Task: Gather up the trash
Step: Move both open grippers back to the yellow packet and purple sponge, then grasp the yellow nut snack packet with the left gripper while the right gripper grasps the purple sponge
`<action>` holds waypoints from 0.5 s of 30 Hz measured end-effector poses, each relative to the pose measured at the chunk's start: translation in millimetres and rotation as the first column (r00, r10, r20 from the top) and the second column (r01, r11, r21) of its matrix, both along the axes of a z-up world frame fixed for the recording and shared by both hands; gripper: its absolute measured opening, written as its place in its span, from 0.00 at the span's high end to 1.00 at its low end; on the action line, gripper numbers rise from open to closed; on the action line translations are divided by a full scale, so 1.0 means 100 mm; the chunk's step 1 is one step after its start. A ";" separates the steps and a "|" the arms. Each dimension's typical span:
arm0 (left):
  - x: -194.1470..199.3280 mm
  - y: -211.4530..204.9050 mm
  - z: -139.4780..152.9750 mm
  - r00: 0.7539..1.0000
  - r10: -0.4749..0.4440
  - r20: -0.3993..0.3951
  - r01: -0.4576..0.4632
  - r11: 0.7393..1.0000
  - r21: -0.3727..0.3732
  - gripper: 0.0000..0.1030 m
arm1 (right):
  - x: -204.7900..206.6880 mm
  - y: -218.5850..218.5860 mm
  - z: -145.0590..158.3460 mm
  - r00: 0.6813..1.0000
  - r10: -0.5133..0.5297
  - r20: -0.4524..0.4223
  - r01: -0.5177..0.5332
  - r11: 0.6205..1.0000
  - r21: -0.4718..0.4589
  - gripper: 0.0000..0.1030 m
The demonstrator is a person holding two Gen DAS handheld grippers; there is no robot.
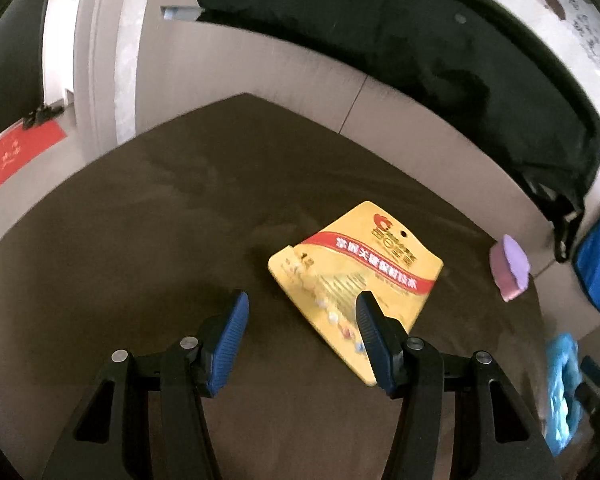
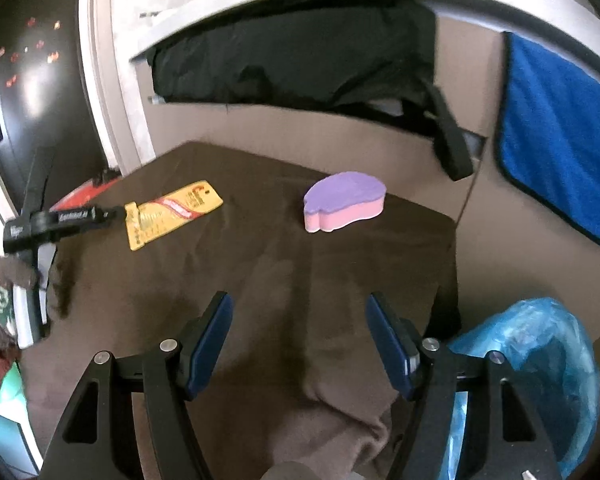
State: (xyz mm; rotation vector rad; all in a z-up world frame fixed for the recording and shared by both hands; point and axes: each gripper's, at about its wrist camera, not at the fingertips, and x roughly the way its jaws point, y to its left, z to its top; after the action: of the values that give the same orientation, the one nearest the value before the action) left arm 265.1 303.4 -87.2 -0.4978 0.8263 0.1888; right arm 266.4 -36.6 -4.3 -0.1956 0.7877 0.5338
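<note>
A brown-clothed desk (image 2: 260,280) lies under both claws, with a blue bag (image 2: 540,360) just right of the right claw (image 2: 300,320). The yellow card (image 1: 352,280) lies flat beside the left claw (image 1: 300,312), its right finger (image 1: 370,332) over the card's edge, and a purple sponge (image 2: 342,200) sits ahead of the right claw. Both claws gape, holding nothing

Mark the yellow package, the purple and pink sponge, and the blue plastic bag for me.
yellow package (image 1: 360,276): left wrist view, middle of its printed face.
purple and pink sponge (image 2: 344,194): right wrist view, purple top.
blue plastic bag (image 2: 540,344): right wrist view, crumpled upper side.
</note>
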 end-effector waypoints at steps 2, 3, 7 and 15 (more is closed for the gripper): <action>0.12 -0.03 -0.04 1.000 -0.003 -0.003 0.003 1.000 0.017 0.45 | 0.09 0.06 -0.06 1.000 -0.001 -0.011 0.001 1.000 -0.013 0.36; 0.18 -0.05 -0.04 1.000 -0.009 -0.008 0.009 0.999 0.035 0.45 | 0.15 0.10 -0.09 1.000 -0.003 -0.023 0.002 1.000 -0.016 0.36; 0.30 -0.11 -0.03 1.000 -0.010 -0.020 0.011 0.999 0.052 0.50 | 0.48 0.17 -0.17 0.995 -0.039 -0.092 0.041 0.999 0.018 0.36; 0.18 -0.18 0.05 0.995 -0.067 0.077 0.062 0.996 0.068 0.93 | 1.29 0.32 -0.35 0.963 -0.184 -0.198 0.202 0.976 0.076 0.36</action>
State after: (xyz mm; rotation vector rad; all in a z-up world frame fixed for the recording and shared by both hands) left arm 283.2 285.0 -82.2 -0.4140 0.7552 0.1355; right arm 395.3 -4.2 -39.2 0.0218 0.9538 0.4074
